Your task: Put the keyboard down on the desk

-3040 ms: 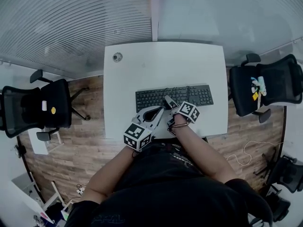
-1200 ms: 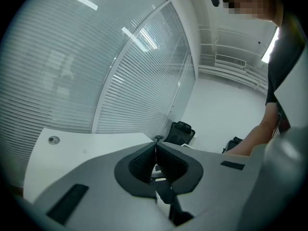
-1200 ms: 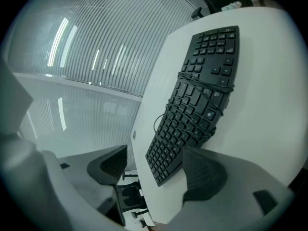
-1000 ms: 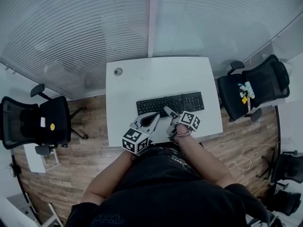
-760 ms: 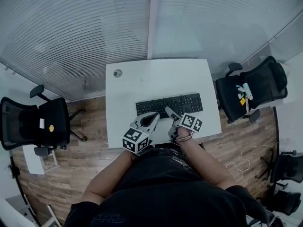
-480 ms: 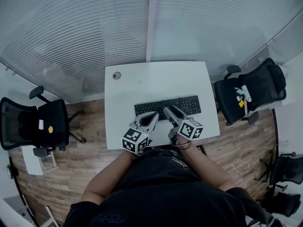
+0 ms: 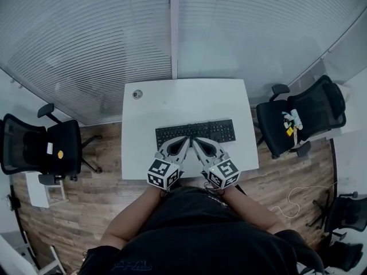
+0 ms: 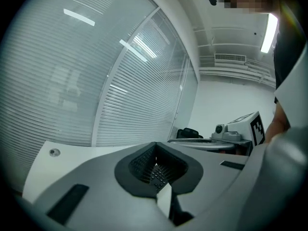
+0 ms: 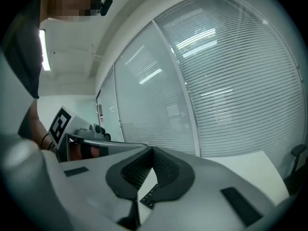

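The black keyboard (image 7: pixel 195 131) lies flat on the white desk (image 7: pixel 183 105), toward its front half. Both grippers hover side by side over the keyboard's near edge, pointing away from me. My left gripper (image 7: pixel 182 142) is shut with nothing in it. My right gripper (image 7: pixel 195 143) has just been closing and is now shut, with nothing between the jaws. In the left gripper view the pads (image 8: pixel 144 160) meet, with keyboard keys (image 8: pixel 158 175) below them. The right gripper view also has its pads (image 9: pixel 163 170) together above a few keys (image 9: pixel 150 197).
A round cable grommet (image 7: pixel 137 94) sits at the desk's far left corner. Black office chairs stand to the left (image 7: pixel 40 148) and right (image 7: pixel 301 116) of the desk. A glass wall with blinds (image 7: pixel 172 27) runs behind it. Wooden floor surrounds the desk.
My right gripper has risen from the keyboard's front edge, rolled so its marker cube faces up, and closed its jaws. The left gripper lifted slightly. The keyboard stays flat on the desk.
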Demonstrator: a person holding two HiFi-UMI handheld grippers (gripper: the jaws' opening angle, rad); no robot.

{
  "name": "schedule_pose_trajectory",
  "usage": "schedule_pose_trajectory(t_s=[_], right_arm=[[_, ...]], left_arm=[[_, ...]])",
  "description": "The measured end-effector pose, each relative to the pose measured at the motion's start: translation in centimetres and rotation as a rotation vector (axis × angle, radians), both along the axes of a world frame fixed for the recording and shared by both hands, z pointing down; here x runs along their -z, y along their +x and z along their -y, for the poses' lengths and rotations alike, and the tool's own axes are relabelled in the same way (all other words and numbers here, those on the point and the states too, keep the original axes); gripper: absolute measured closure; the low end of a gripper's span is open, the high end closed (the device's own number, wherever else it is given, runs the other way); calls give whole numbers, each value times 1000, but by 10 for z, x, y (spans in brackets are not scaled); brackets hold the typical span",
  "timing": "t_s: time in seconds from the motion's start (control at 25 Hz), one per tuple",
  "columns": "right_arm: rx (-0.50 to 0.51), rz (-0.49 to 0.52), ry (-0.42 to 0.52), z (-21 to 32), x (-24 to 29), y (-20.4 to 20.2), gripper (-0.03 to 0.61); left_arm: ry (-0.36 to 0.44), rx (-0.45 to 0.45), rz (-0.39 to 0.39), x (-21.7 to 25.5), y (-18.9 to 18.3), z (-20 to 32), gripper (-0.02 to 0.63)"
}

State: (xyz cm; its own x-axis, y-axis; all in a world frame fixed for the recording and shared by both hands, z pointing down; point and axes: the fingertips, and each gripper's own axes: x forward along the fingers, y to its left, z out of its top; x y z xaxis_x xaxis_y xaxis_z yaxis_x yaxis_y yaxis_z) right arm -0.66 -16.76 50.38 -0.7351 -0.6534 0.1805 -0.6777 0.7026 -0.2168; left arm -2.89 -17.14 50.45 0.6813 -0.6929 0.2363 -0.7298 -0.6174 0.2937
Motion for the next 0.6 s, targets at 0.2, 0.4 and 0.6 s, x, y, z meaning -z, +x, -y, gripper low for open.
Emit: schedule_pose_trajectory(t_s=[0.2,0.4,0.6], right_arm=[[9,12,6,-15,4,30,555],[52,18,2,-40,0,51,555],[88,15,5,-69,-2,72,555]], left_arm=[[79,19,56,16,31,-19,598],[65,45,55,11,53,-43,598],[81,88,71,10,71,-69,598]])
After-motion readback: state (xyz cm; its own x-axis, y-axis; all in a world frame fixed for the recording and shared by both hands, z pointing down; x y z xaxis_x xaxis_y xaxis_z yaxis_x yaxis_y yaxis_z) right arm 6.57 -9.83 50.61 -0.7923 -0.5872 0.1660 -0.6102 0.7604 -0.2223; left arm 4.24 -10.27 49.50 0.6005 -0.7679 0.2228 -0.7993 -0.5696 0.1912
